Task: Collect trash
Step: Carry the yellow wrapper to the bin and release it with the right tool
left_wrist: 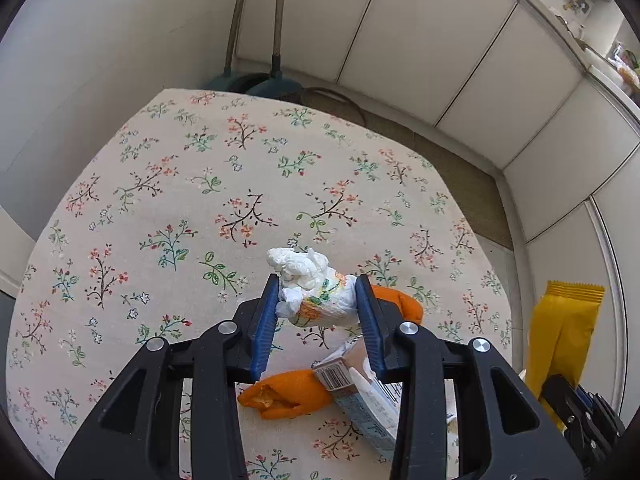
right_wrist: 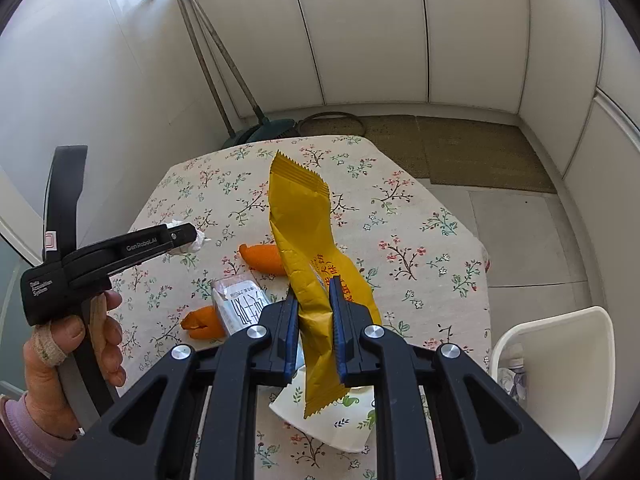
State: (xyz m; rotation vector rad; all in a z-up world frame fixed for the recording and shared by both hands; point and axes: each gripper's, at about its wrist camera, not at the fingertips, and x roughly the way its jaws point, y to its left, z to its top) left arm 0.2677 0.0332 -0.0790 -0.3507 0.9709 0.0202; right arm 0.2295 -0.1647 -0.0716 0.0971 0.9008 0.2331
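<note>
Left hand-held gripper (left_wrist: 316, 300): we clamped the crumpled tissue (left_wrist: 312, 288), soft and light.
Right hand-held gripper (right_wrist: 314, 320): we pinched the yellow wrapper (right_wrist: 304, 224) mid-length; thin, slippery.

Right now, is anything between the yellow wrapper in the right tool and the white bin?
Nothing visible blocks it. The right tool holds the wrapper above the table. The bin sits open beside the table's right edge, with only bare tablecloth between them. A paper cup lies under the tool, below that path.
</note>
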